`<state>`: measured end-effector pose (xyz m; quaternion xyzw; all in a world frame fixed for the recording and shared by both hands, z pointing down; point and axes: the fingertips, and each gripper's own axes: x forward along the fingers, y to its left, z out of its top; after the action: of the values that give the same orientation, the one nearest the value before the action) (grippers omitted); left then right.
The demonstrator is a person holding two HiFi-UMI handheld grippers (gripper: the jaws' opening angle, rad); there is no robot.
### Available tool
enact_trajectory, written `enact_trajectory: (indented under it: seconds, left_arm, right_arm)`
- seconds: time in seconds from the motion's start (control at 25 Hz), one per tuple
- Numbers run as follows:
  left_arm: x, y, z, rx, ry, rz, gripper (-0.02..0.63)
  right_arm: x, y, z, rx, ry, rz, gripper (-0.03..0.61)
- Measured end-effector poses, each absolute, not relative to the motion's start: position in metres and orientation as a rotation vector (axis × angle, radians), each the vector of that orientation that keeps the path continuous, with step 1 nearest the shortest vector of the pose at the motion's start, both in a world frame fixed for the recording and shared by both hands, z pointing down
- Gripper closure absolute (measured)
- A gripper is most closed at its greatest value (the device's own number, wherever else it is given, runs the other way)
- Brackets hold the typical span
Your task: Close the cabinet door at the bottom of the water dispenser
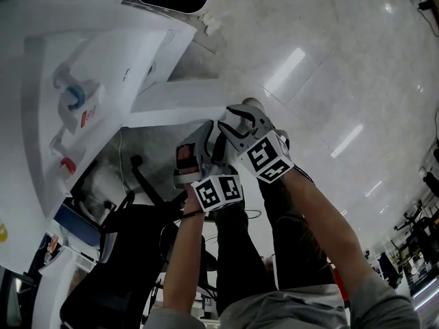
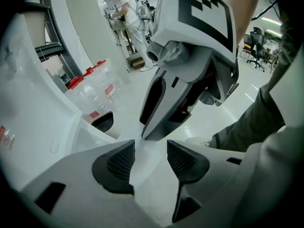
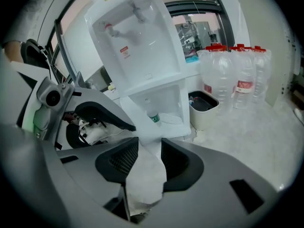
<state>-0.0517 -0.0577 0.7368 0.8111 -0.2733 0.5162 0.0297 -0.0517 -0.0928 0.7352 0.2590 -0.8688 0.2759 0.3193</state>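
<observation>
The white water dispenser (image 1: 62,81) stands at the left, and its bottom cabinet door (image 1: 178,101) swings out to the right. Both grippers meet at the door's free edge. My right gripper (image 1: 236,118) is shut on that edge: the white panel (image 3: 145,175) fills the gap between its pads (image 3: 118,158). My left gripper (image 1: 199,139) sits just beside it with its jaws apart, and the door's edge (image 2: 142,151) runs between them without being pressed. The right gripper view shows the open cabinet (image 3: 164,106) with a green-labelled bottle (image 3: 153,118) inside.
Several big red-capped water bottles (image 3: 237,75) and a white bin (image 3: 206,106) stand beside the dispenser. A black office chair (image 1: 130,266) is near the person's legs. A person in white (image 2: 130,18) stands far back. The glossy floor (image 1: 329,81) stretches to the right.
</observation>
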Motion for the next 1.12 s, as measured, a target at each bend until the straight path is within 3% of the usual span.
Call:
enact_trajectory:
  seconds: [0.6, 1.12]
  left_arm:
    - [-0.074, -0.111, 0.712, 2.450, -0.957, 1.540, 0.405]
    - [-0.093, -0.155, 0.685, 2.256, -1.243, 1.246, 0.423]
  right_arm:
    - [-0.048, -0.151, 0.735, 0.622, -2.293, 0.645, 0.431]
    - [-0.054, -0.206, 0.734, 0.521, -2.339, 0.531, 0.437]
